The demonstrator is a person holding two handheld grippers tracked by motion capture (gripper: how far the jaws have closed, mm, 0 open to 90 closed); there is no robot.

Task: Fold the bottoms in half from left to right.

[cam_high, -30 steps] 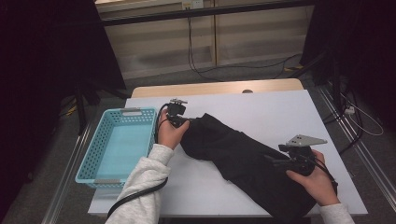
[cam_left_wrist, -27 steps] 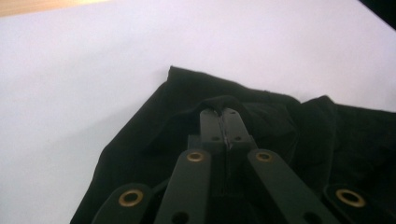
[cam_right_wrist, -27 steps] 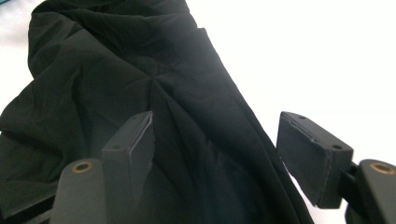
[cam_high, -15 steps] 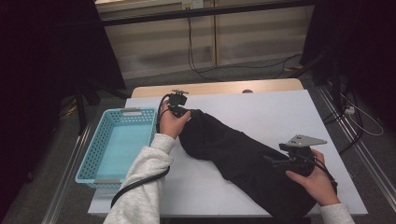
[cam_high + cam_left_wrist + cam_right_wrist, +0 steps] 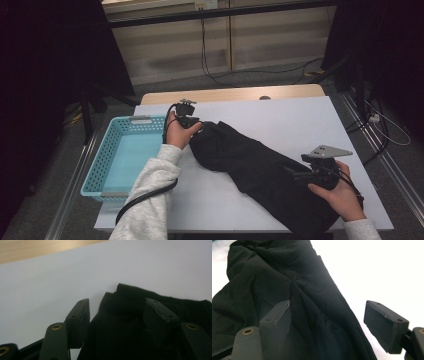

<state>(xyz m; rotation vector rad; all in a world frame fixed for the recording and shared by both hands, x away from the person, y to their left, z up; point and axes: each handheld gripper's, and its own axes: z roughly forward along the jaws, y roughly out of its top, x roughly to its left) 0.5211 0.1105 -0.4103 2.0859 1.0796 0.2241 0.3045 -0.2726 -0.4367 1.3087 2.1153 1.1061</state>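
Note:
A black garment (image 5: 260,170) lies crumpled in a long diagonal across the white table (image 5: 280,115). My left gripper (image 5: 197,125) is at its far left end. Its jaws have just been opening and now stand apart over the cloth's folded edge (image 5: 130,322), without pressing on it; the left gripper (image 5: 116,307) is open. My right gripper (image 5: 291,173) sits at the near right end. In the right gripper view the black garment (image 5: 274,277) runs between the spread jaws of the right gripper (image 5: 328,307), which is open.
A light blue plastic basket (image 5: 112,145) stands on the table's left side, close to the left forearm. A wooden table edge (image 5: 230,94) shows behind the white top. Bare white surface lies beyond the garment toward the far right.
The left hand has edged slightly toward the far side at the garment's left end. The right hand and the garment's right end have stayed put.

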